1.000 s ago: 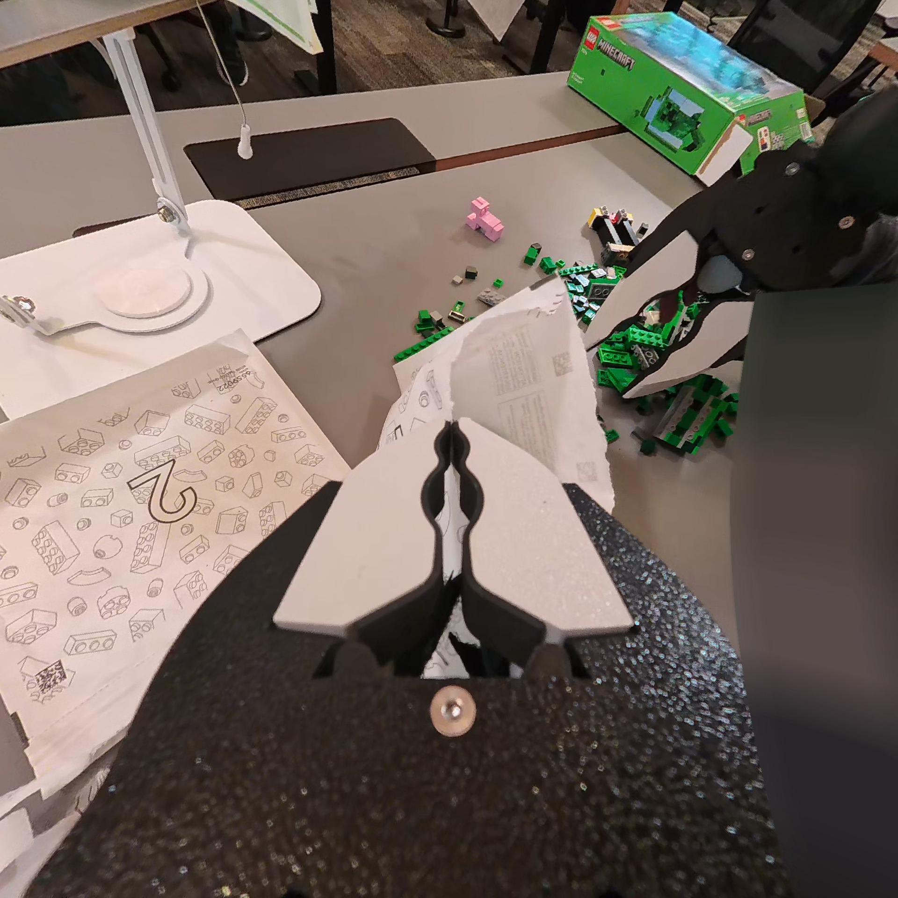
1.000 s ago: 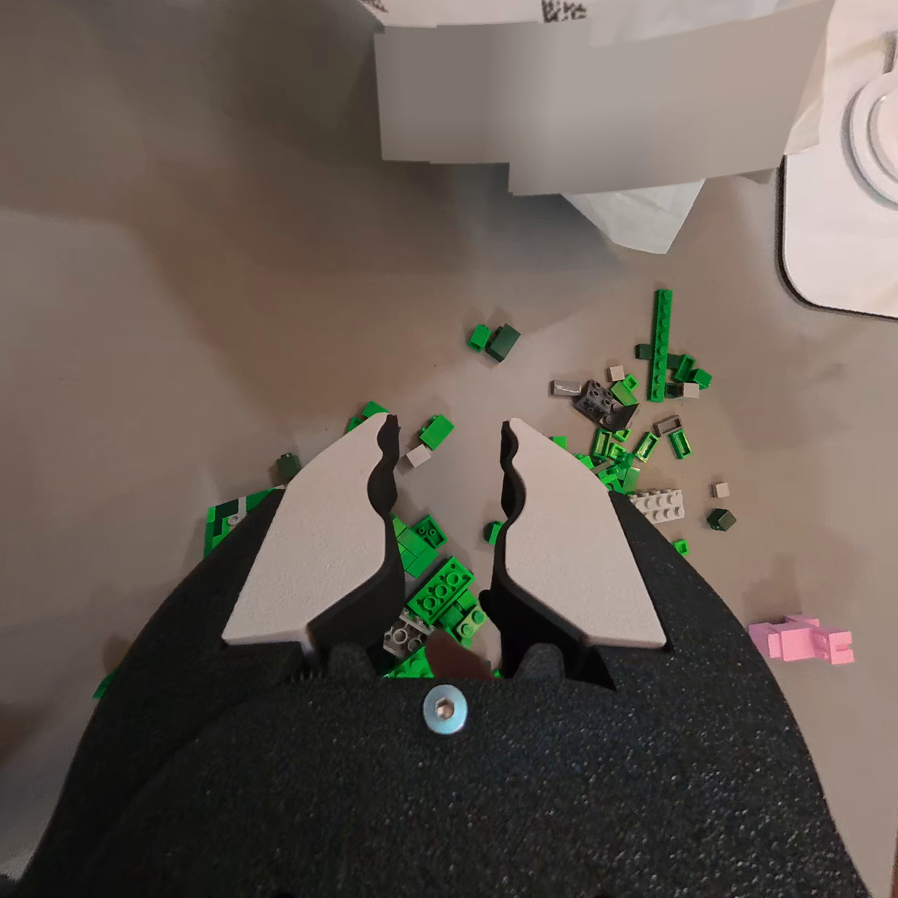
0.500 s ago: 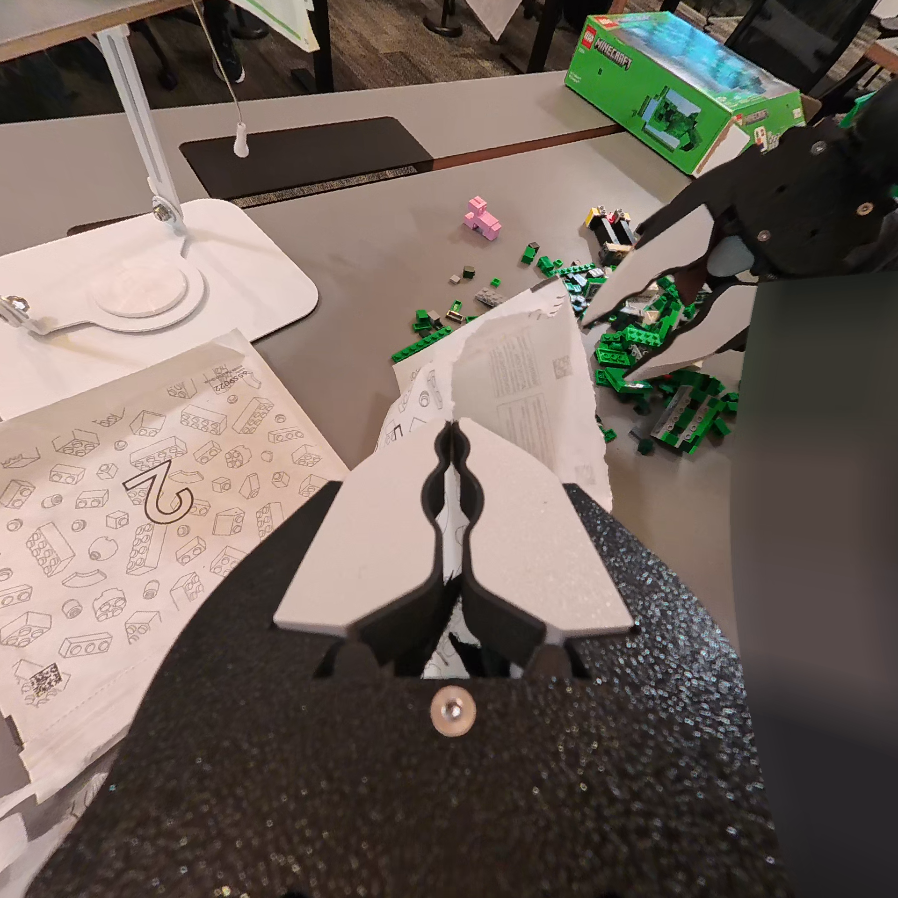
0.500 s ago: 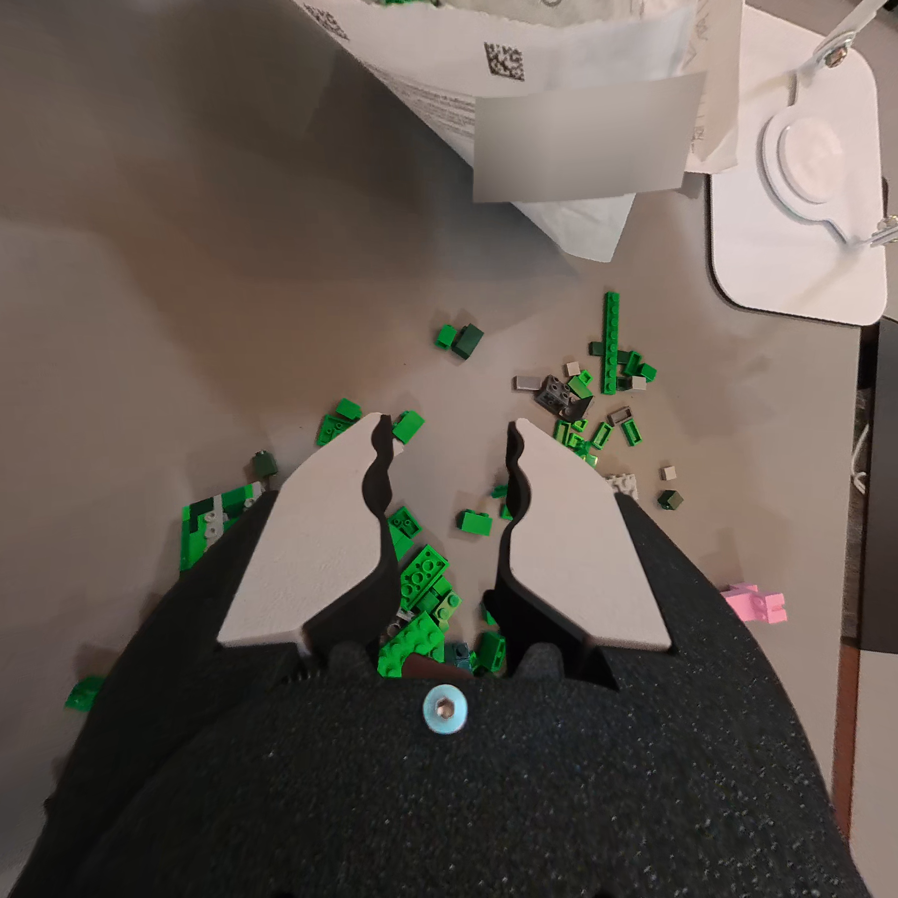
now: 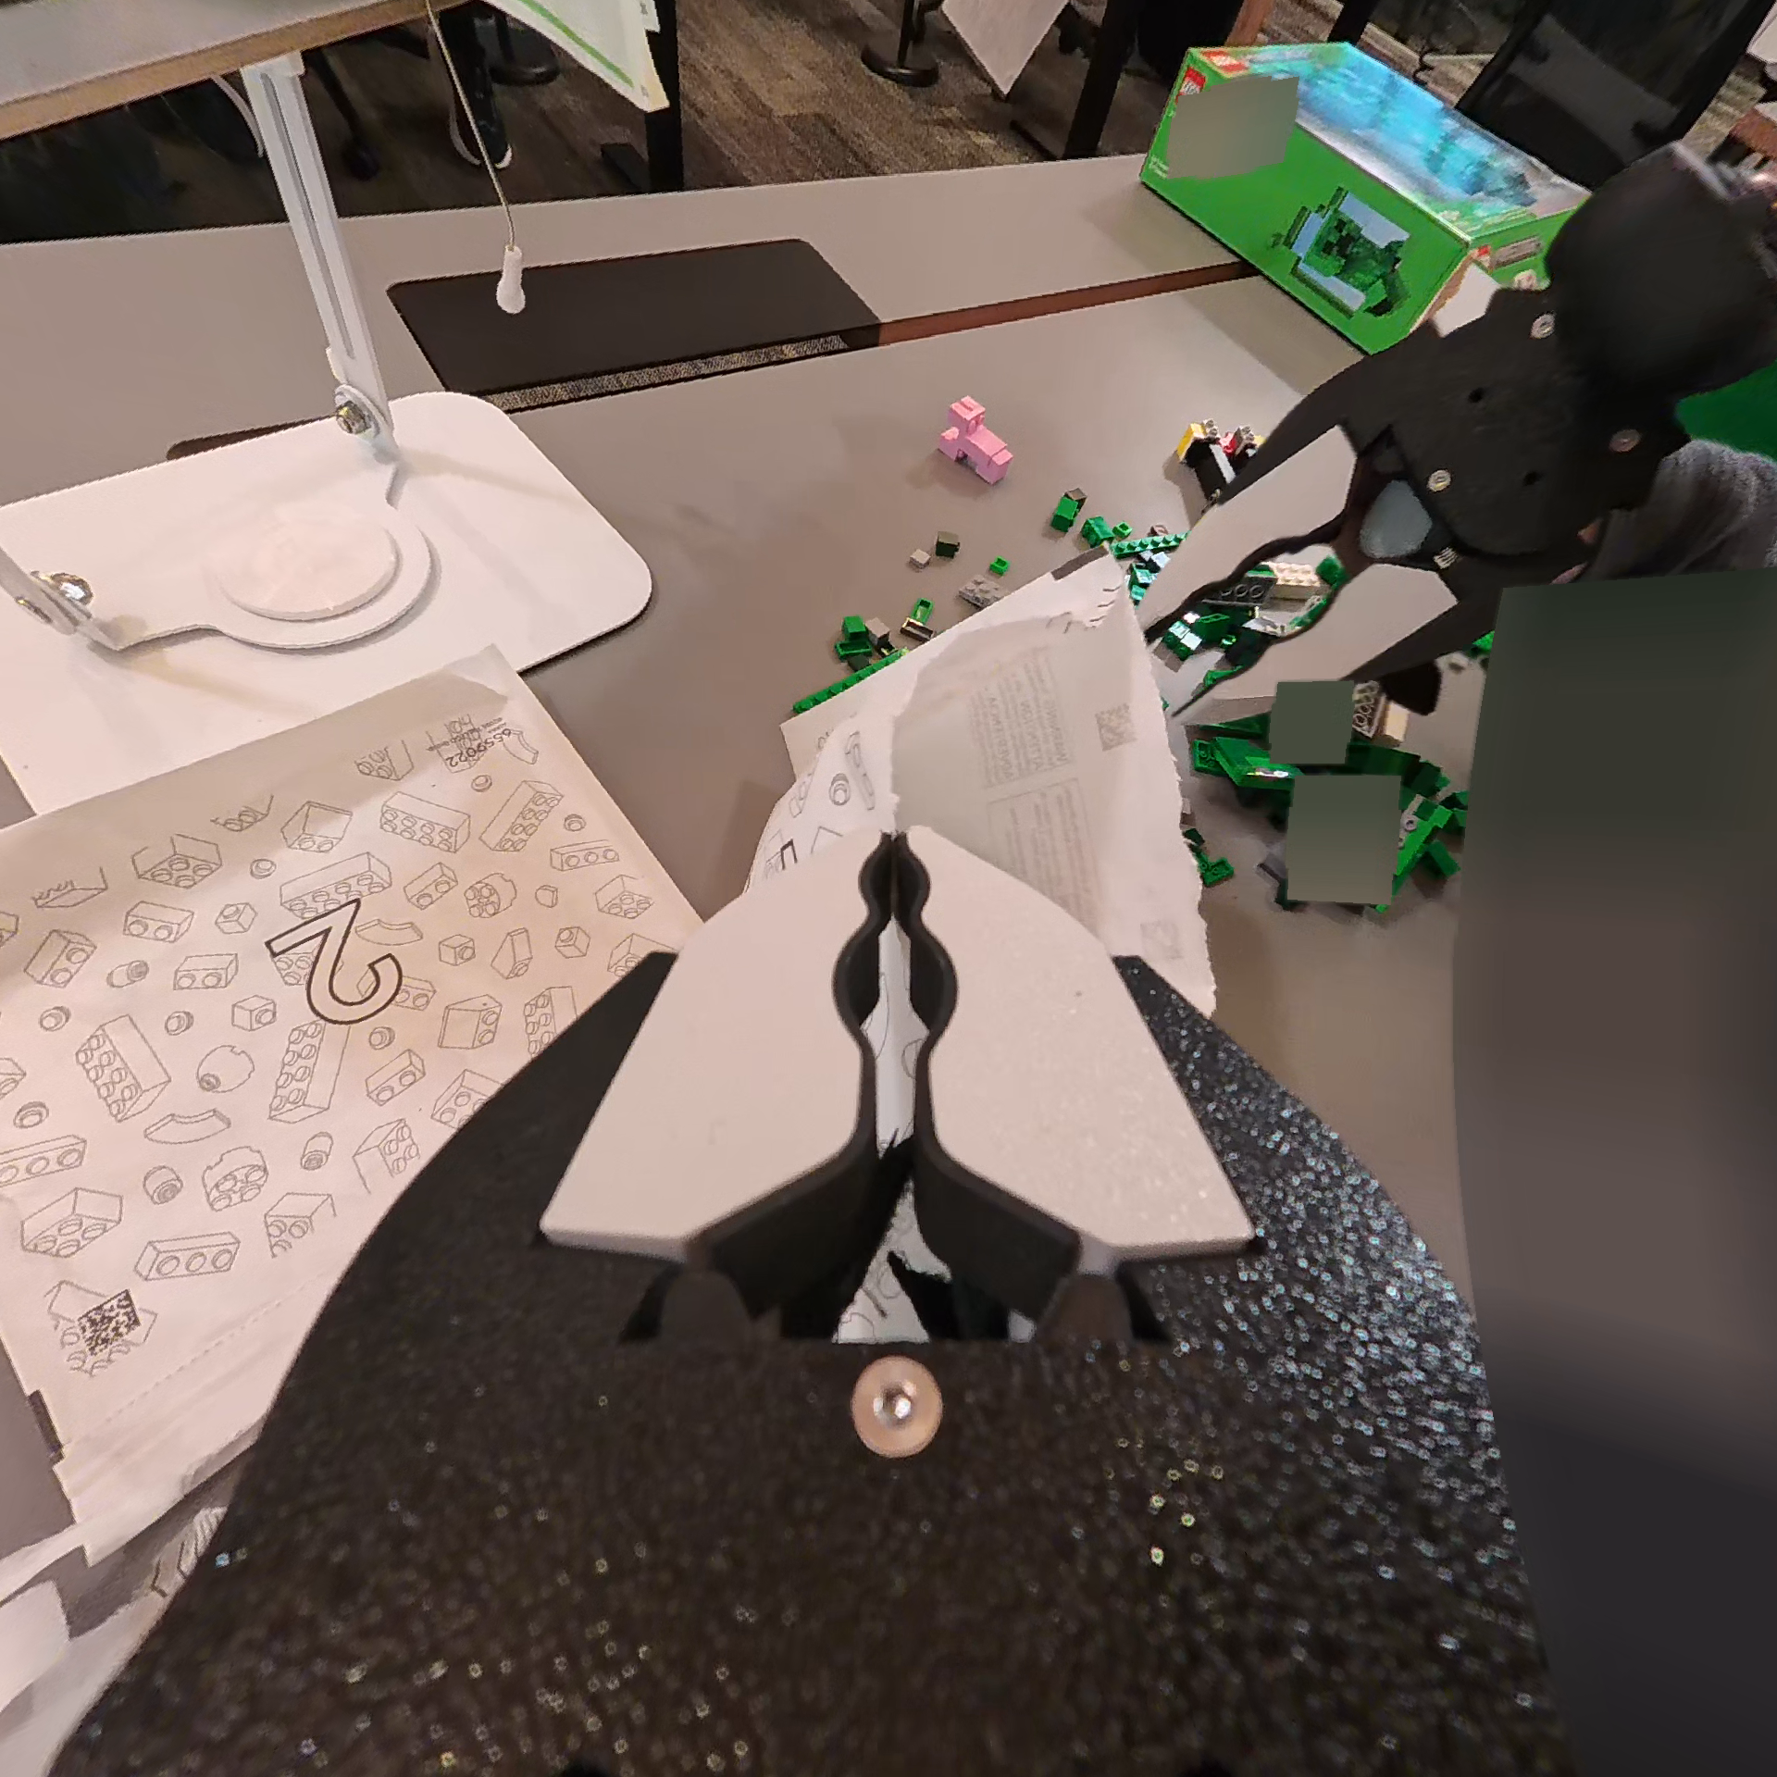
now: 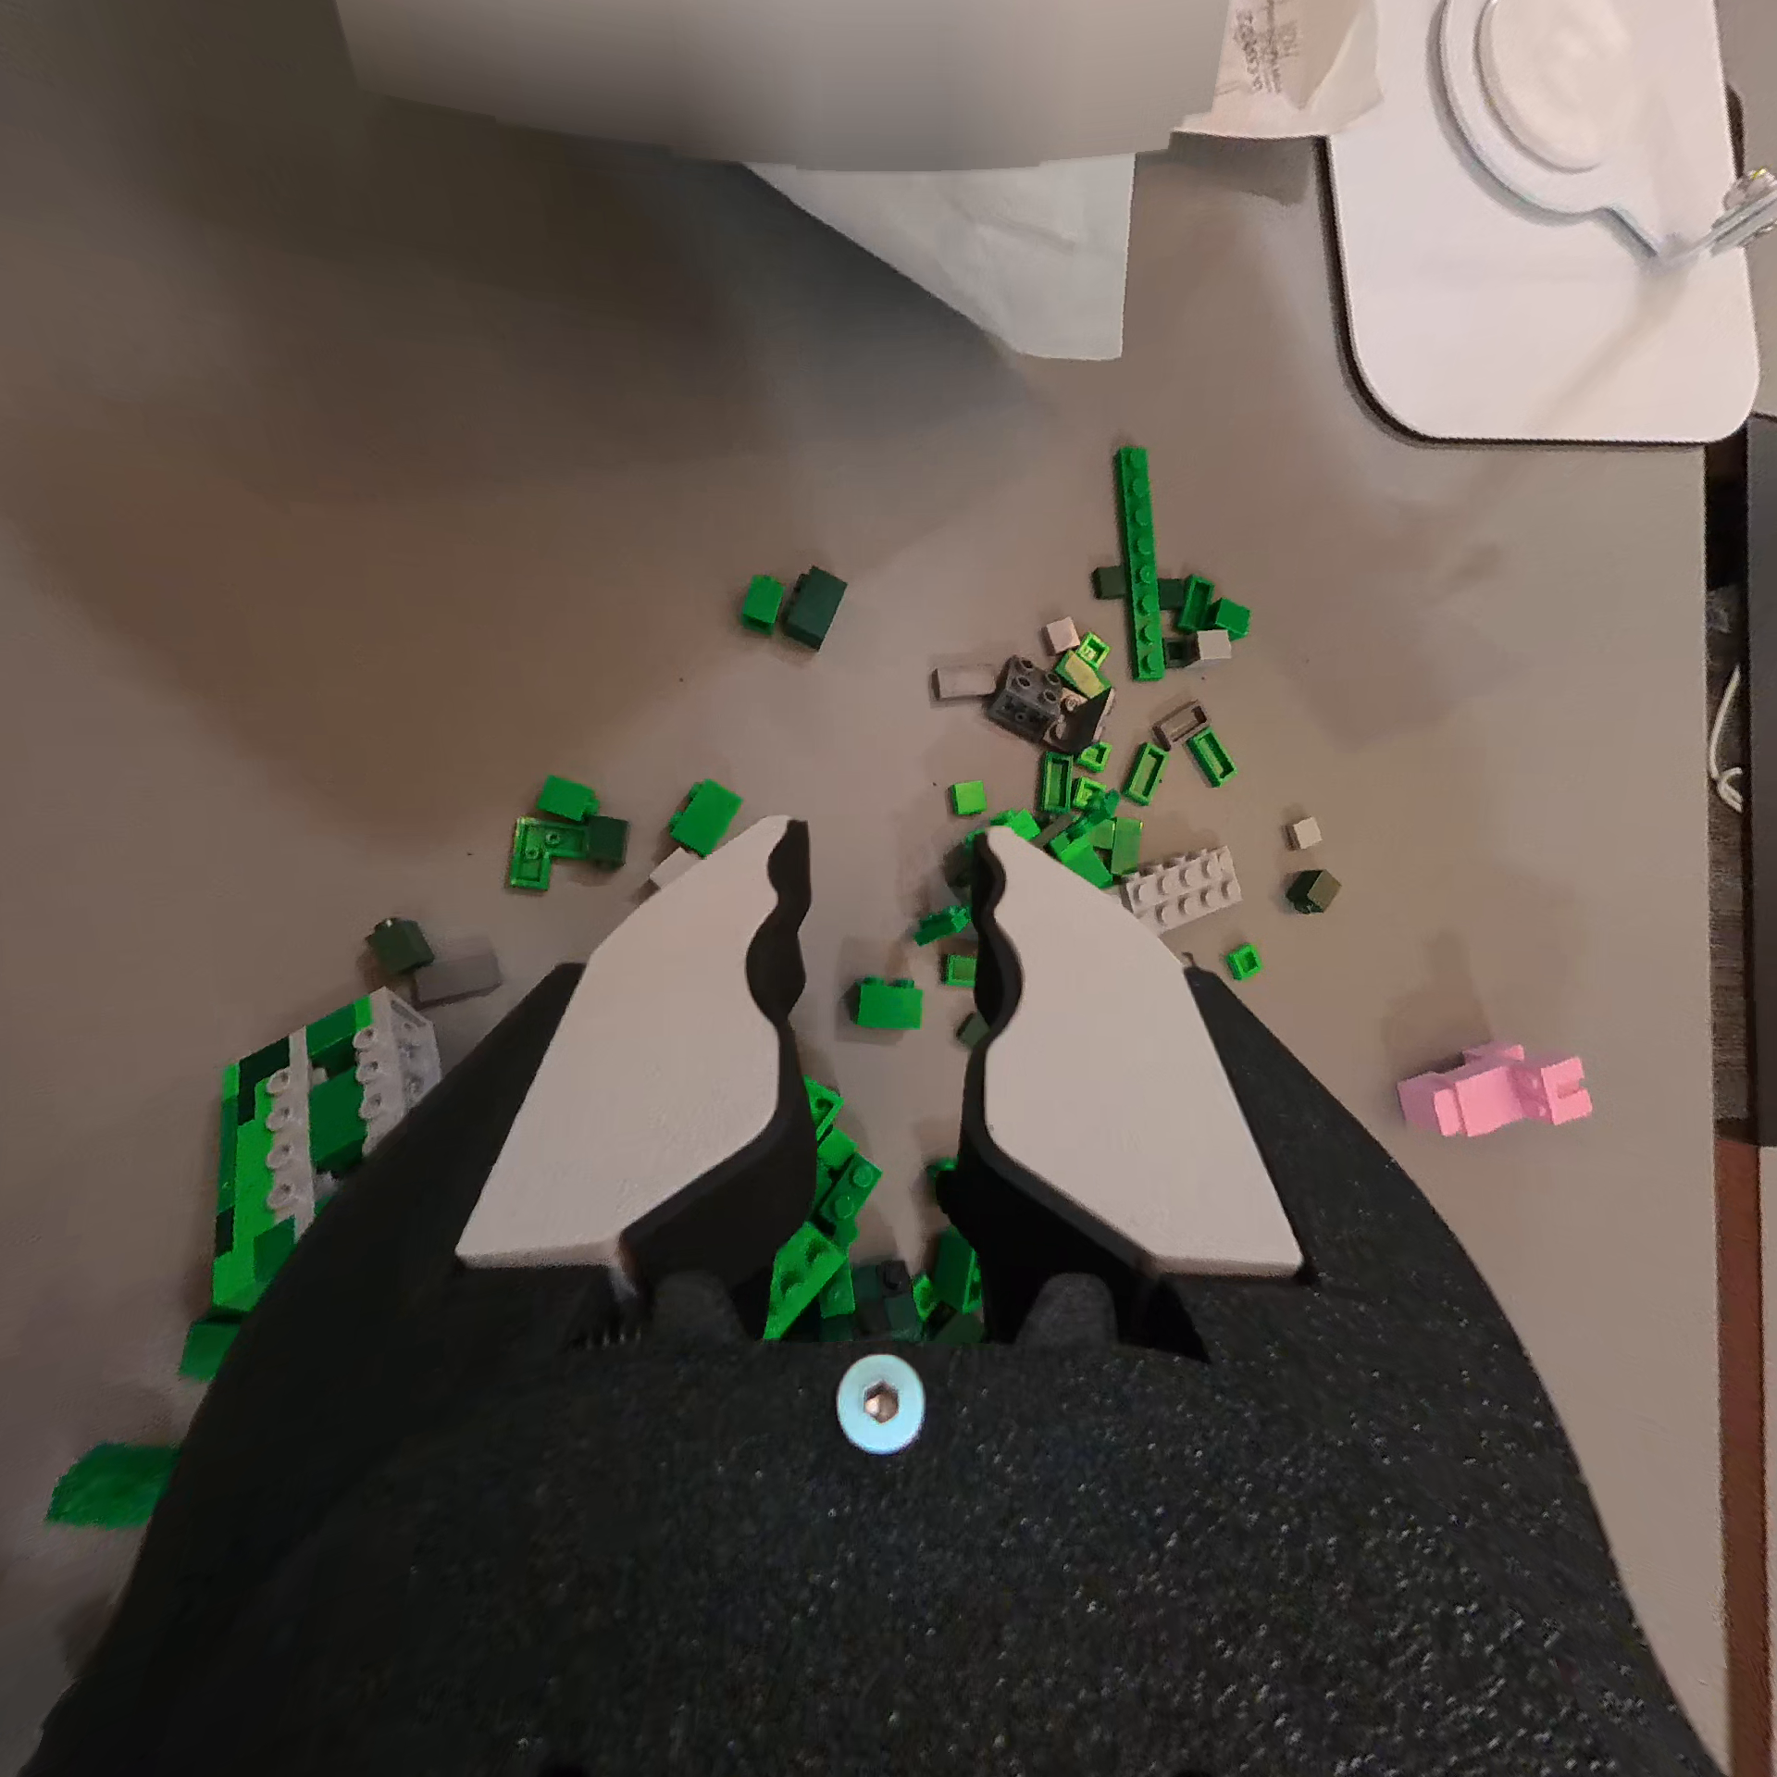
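Note:
My left gripper (image 5: 894, 846) is shut on a torn white paper bag (image 5: 1038, 760) and holds it up above the grey table (image 5: 769, 500). My right gripper (image 6: 889, 837) is open and empty, hovering over a scatter of green and grey toy bricks (image 6: 1087, 769); a small green brick (image 6: 885, 1005) lies between its fingers on the table below. The right gripper also shows in the left wrist view (image 5: 1240, 625), open above the brick pile (image 5: 1240, 760). A pink brick figure (image 6: 1490, 1101) lies to the right of the right gripper.
A printed paper bag (image 5: 240, 962) lies flat at the left. A white lamp base (image 5: 317, 577) stands behind it. A green toy box (image 5: 1365, 192) sits at the far right. A partly built green and white plate (image 6: 308, 1135) lies left of the right gripper. Across from one pair of fingers to the other is roughly 20 cm. The right tips stand about 20 cm off the pink brick figure (image 6: 1490, 1101).
The right gripper rose and pulled back, then came lower and forward over the bricks again, staying open. The left gripper kept its hold on the torn bag, hardly moving.

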